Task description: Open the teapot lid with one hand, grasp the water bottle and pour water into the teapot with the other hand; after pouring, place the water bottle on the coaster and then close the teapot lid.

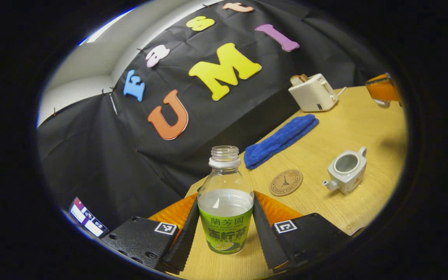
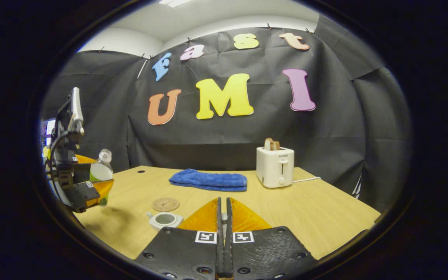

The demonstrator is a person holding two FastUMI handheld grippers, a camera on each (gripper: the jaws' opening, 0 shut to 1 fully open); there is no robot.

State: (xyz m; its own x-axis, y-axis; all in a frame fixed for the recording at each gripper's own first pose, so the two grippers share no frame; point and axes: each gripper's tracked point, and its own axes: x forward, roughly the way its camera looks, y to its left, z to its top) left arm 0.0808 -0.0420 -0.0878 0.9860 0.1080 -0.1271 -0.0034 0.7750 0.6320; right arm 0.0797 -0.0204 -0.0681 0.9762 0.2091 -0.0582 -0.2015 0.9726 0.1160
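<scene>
The left gripper [image 1: 226,229] was clamped on the bottle's [image 1: 225,202] labelled waist, a sound hold; thin, half-full plastic probably flexes. The right gripper [image 2: 223,217] was closed, apparently empty. Beyond, on the bench [image 1: 348,128], coaster [image 1: 286,182] and lidless teapot [image 1: 346,169].

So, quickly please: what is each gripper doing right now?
Left gripper: closed on the water bottle.
Right gripper: closed; whether it holds anything cannot be told.
</scene>
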